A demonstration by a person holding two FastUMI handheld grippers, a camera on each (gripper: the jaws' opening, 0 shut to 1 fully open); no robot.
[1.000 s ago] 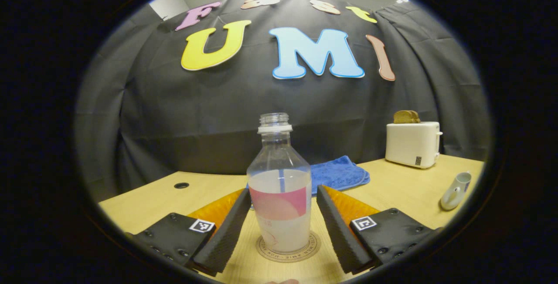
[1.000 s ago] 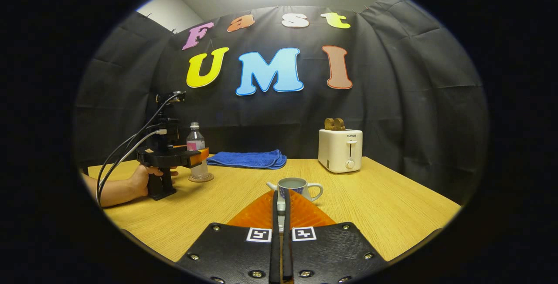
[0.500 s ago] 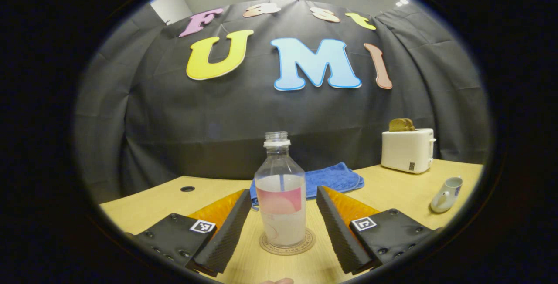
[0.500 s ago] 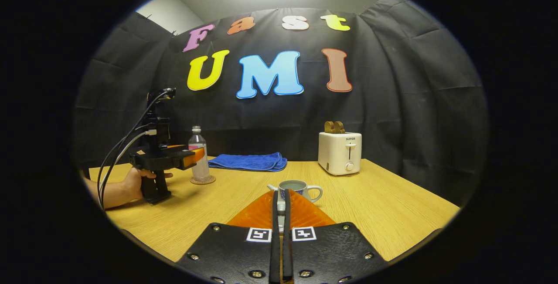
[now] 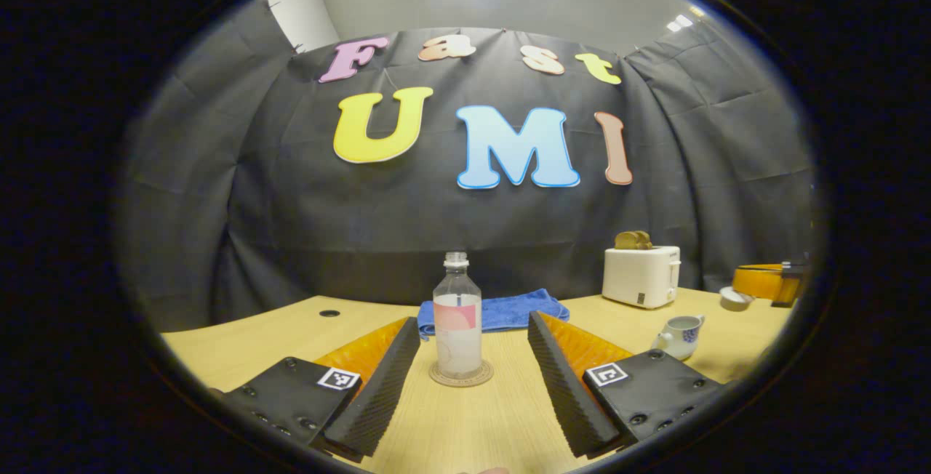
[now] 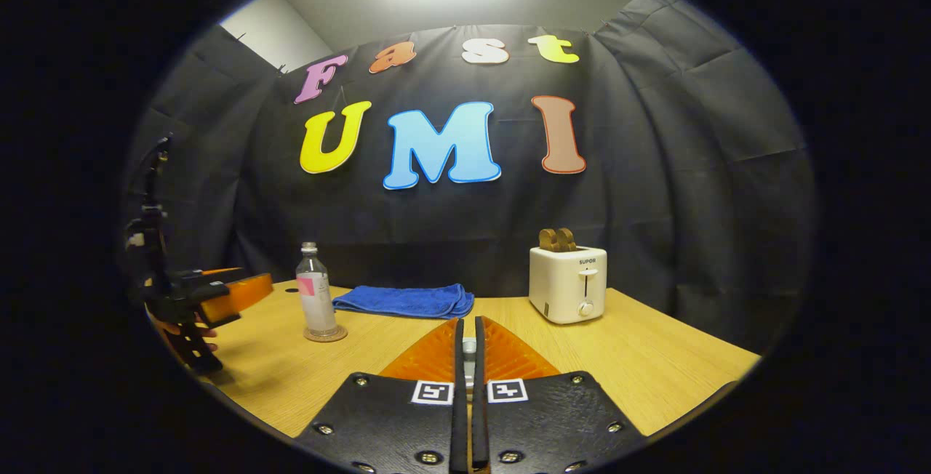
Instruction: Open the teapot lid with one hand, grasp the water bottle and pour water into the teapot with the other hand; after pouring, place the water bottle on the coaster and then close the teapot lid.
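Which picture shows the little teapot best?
The left gripper view: the teapot stands in plain sight on the table, lid off, to the right of the water bottle. In the right gripper view I can't make it out beyond the right gripper.

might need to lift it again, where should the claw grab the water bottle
Grip the water bottle on its straight body around the pink label, coming level from the front. It stands upright on the coaster, and the open left claw already lines up with it. The neck narrows and has no cap.
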